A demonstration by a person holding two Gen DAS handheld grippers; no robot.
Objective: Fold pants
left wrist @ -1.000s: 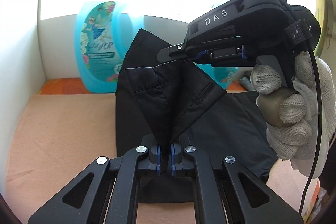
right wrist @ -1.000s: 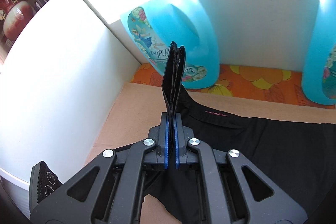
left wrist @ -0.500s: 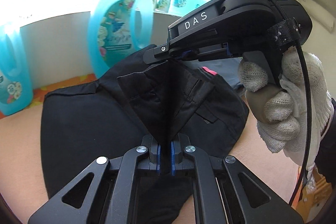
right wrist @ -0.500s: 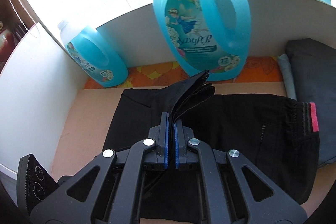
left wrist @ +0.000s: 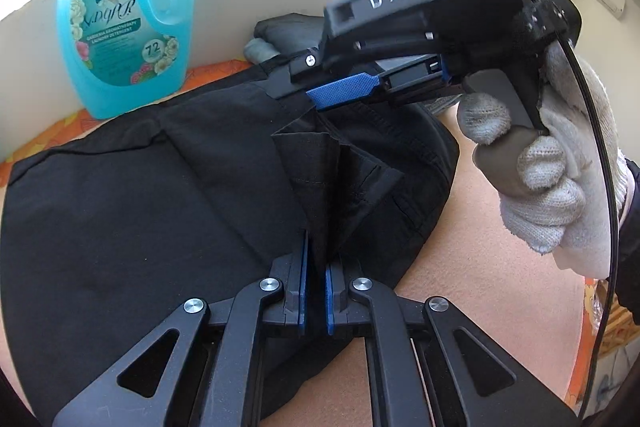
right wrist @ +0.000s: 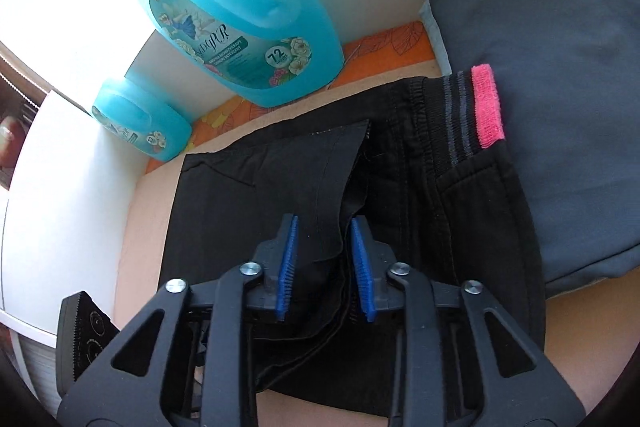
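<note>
Black pants point(left wrist: 140, 211) pinched by left tool point(left wrist: 314, 291); right tool point(right wrist: 323, 263) spread.

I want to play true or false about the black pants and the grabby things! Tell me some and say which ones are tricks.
1. The left hand-held gripper is pinching a fold of the black fabric pants. True.
2. The right hand-held gripper is squeezed tight on the pants. False: its jaws stand apart, with the cloth loose between them.
3. The pink strip is on the pants' waistband. True.
4. The big blue plastic detergent jug is lying on top of the pants. False: it stands behind them, by the white wall.
5. A folded grey cloth pile sits beside the waistband. True.
</note>
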